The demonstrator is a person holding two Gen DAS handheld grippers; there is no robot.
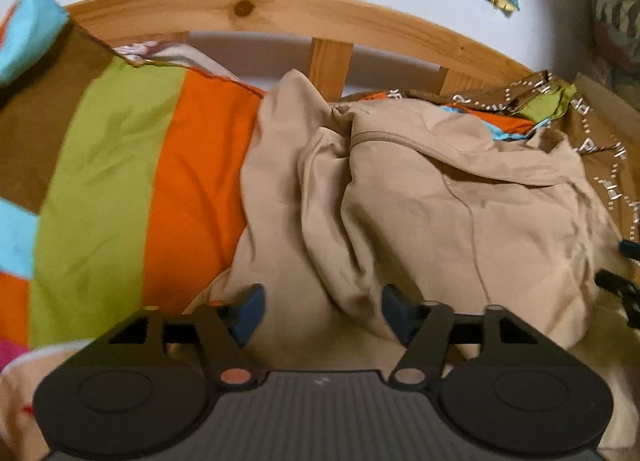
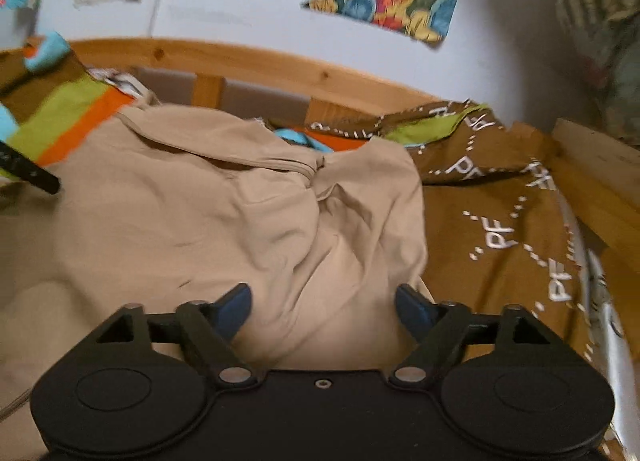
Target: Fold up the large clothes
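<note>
While a rumpled beige garment (image 1: 400,197) sprawls across the striped bed cover (image 1: 120,165), left gripper (image 1: 322,311) and right gripper (image 2: 324,307) hover spread wide and empty; soft, light cloth, probably best pinched at the stitched collar seam (image 2: 256,167) toward twelve o'clock.

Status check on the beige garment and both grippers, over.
Left gripper open, right gripper open, both over cloth, gripping nothing. Beige garment crumpled on the striped bedding, not folded. Nothing in the way.
</note>
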